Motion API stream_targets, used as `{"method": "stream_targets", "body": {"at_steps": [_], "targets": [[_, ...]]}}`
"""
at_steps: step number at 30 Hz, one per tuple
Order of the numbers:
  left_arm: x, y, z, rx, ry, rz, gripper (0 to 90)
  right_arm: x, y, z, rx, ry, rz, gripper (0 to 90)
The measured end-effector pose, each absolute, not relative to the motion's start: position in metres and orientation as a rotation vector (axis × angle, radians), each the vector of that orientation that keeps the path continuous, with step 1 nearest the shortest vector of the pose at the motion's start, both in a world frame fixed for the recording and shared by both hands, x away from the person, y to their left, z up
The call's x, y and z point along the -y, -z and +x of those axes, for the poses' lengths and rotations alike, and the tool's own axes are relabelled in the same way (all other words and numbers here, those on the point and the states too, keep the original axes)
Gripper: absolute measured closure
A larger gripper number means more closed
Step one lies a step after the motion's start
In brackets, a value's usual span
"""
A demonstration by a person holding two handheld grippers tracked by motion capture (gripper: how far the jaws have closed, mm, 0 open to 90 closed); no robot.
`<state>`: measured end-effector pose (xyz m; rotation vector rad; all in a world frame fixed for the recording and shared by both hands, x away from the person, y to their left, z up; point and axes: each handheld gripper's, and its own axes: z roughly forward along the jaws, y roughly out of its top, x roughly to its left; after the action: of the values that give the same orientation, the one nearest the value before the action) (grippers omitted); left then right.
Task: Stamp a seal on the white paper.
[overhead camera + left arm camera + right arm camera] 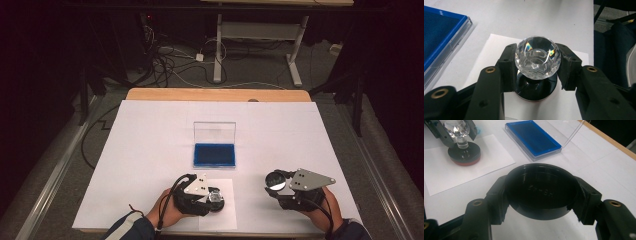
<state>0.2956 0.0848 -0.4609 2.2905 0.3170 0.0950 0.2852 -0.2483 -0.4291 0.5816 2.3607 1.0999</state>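
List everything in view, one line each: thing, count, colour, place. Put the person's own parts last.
Stamp: one, clear faceted knob on black base with red underside, on the paper sheet, held by its knob.
Cap: one, black, round, hollow, held above the table.
Ink pad case: one, blue pad, clear lid standing open, table centre.
Paper sheet: one, white, near edge.
Table: one, white cover, wooden far edge.
Cables: several, dark and light, on the floor beyond.
Left gripper: black, shut on stamp.
Right gripper: black, shut on cap.
Hands: two, near edge.
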Motion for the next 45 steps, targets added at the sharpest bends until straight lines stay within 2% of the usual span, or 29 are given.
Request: {"method": "stream_targets", "body": {"at_steps": [18,22,32,45], "targets": [[-0.084,0.458,0.296,-0.319,-0.095,2.310,54.1,0.248,0.429,0.285,-2.363,-1.101,0.584,39.0],[-0.082,0.454,0.294,-0.304,-0.120,2.339,54.2,0.249,0.428,0.285,-2.360,-1.099,0.586,39.0],[-0.088,0.438,0.296,-0.309,-0.163,2.291,54.1,0.249,0.427,0.284,-2.352,-1.093,0.581,39.0],[-0.085,0.445,0.296,-0.295,-0.140,2.331,54.1,0.250,0.427,0.284,-2.353,-1.091,0.581,39.0]]}}
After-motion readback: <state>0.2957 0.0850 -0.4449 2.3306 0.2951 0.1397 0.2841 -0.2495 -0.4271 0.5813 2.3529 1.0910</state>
